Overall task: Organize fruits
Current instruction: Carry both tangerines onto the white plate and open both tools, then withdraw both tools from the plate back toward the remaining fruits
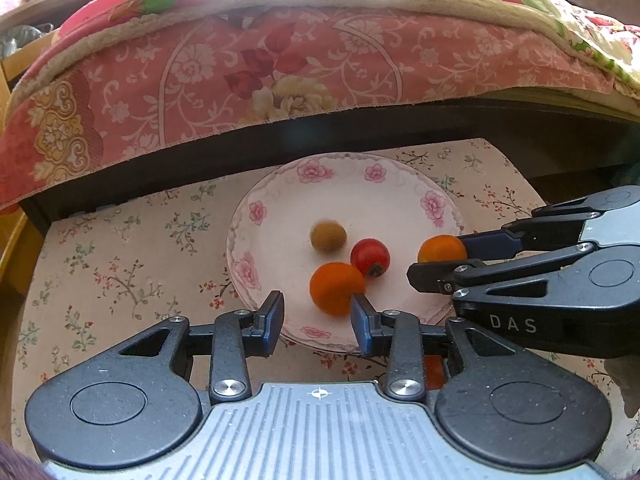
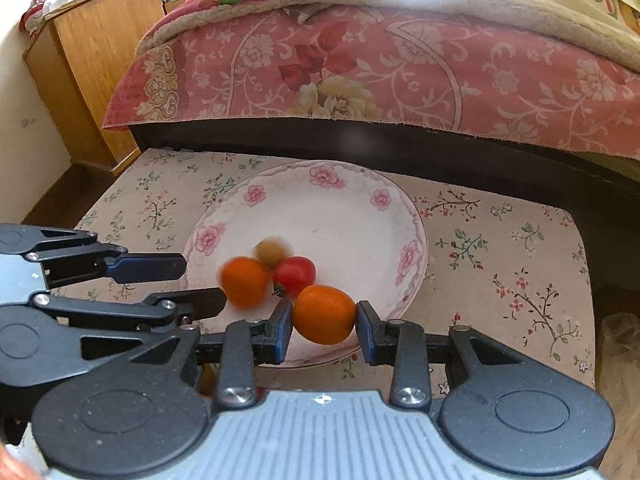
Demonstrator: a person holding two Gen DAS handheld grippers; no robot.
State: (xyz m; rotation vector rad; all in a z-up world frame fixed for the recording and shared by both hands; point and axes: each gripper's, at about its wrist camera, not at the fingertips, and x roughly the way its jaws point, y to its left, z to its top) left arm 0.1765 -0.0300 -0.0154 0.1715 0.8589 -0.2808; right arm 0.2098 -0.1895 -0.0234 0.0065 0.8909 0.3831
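Observation:
A white plate with pink flowers (image 1: 312,172) (image 2: 324,176) sits on a floral-clothed table. On it lie a red tomato (image 1: 370,257) (image 2: 294,274), a small brownish fruit (image 1: 328,235) (image 2: 272,252) and a blurred orange (image 1: 336,288) (image 2: 244,282). My left gripper (image 1: 318,318) (image 2: 204,284) is open at the plate's near rim. The blurred orange lies just past its fingertips, not between the pads. My right gripper (image 2: 324,320) (image 1: 438,258) is shut on a second orange (image 2: 324,314) (image 1: 442,249) and holds it over the plate's near edge.
Behind the table (image 1: 120,264) (image 2: 500,248) a bed with a pink floral quilt (image 1: 280,72) (image 2: 400,64) overhangs a dark frame. A wooden cabinet (image 2: 104,52) stands at the left. Another orange object (image 1: 434,372) (image 2: 206,380) lies on the cloth, mostly hidden under the grippers.

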